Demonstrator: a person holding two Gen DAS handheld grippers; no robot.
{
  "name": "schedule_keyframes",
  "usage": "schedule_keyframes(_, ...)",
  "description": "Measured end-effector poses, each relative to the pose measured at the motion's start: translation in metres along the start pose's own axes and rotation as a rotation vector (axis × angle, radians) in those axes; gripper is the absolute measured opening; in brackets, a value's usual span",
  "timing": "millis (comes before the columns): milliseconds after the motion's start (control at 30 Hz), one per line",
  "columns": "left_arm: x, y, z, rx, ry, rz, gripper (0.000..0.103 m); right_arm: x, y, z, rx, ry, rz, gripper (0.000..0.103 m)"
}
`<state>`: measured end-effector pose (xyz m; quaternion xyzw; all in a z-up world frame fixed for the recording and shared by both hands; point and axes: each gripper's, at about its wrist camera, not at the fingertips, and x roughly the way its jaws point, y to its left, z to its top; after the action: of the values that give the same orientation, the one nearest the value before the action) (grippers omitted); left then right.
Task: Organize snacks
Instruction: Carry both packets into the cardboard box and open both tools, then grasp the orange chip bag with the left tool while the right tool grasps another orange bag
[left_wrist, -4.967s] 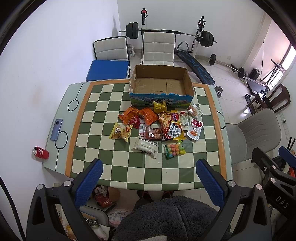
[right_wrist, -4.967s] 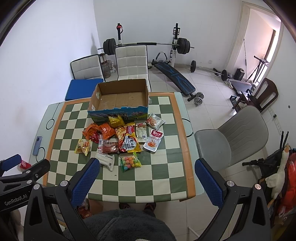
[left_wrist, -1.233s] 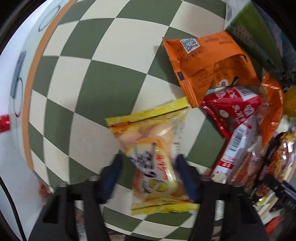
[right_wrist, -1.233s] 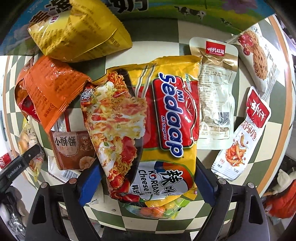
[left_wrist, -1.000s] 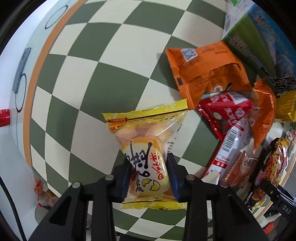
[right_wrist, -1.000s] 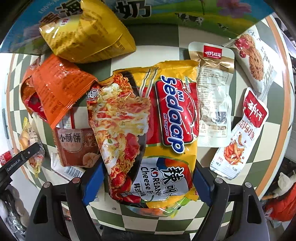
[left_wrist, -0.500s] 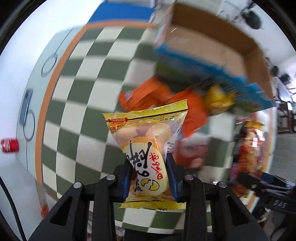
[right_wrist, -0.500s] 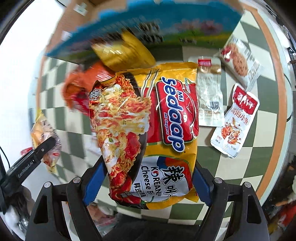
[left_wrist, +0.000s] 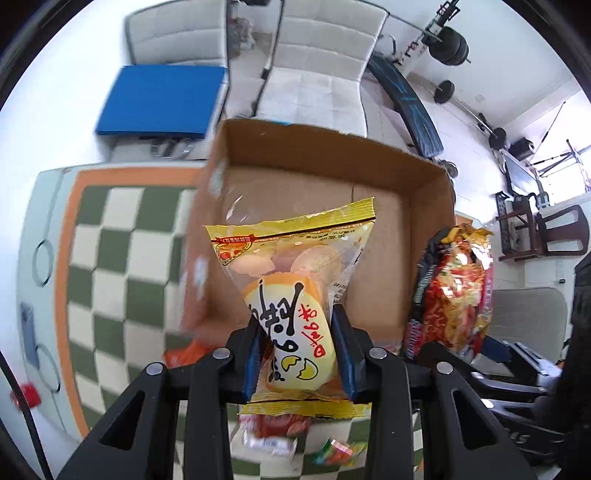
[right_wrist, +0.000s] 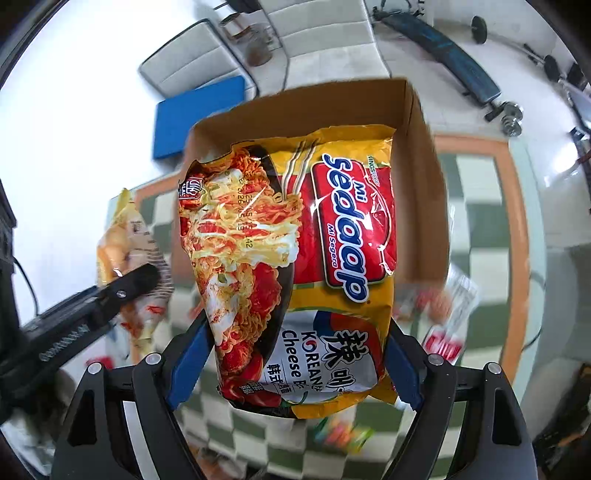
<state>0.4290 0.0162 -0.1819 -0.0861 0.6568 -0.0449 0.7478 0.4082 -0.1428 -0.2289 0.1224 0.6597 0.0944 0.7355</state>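
The left gripper (left_wrist: 297, 349) is clamped on one yellow egg-biscuit packet (left_wrist: 295, 295), pinching its lower half so the top stands free above the blue pads. The right gripper (right_wrist: 293, 354) grips one large Mi Sedaap Korean cheese noodle packet (right_wrist: 291, 266) across its bottom edge, with most of the pack rising above the jaws. Both packets hang in the air over the near side of one open cardboard box (left_wrist: 424, 206), which sits at the far end of the green-and-white checkered table (left_wrist: 107, 236) and looks empty where its floor shows.

Risks, as a judgement: the noodle pack is wide, slick and held only at one end, so it could droop, slide out, or catch the box's near wall. The two grippers are close together and could knock each other. Letting go too early would drop a packet outside the box.

Below the grippers, blurred snacks remain on the table: one orange packet (left_wrist: 184, 352), one red-and-white sachet (right_wrist: 445, 328) and one bag of coloured candies (right_wrist: 341, 437); others are too smeared to count. One red can (left_wrist: 25, 395) stands at the near left edge.
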Motion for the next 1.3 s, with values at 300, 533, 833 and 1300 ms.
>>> schedule_keyframes(300, 0.079, -0.024, 0.087, 0.065, 0.157, 0.004, 0.032, 0.026, -0.010, 0.061, 0.069, 0.074, -0.063, 0.087)
schedule_keyframes(533, 0.115, -0.036, 0.106, 0.116, 0.210, 0.042, 0.033, 0.032, -0.009, 0.046, 0.053, 0.114, -0.110, 0.087)
schedule_keyframes(833, 0.132, -0.043, 0.103, 0.121, 0.246, 0.024, 0.062, 0.027, 0.004, 0.042, 0.025, 0.157, -0.148, 0.097)
schedule_keyframes(1300, 0.072, -0.040, 0.076, 0.107, 0.087, 0.061, 0.087, -0.014, 0.030, 0.024, -0.059, 0.083, -0.164, 0.098)
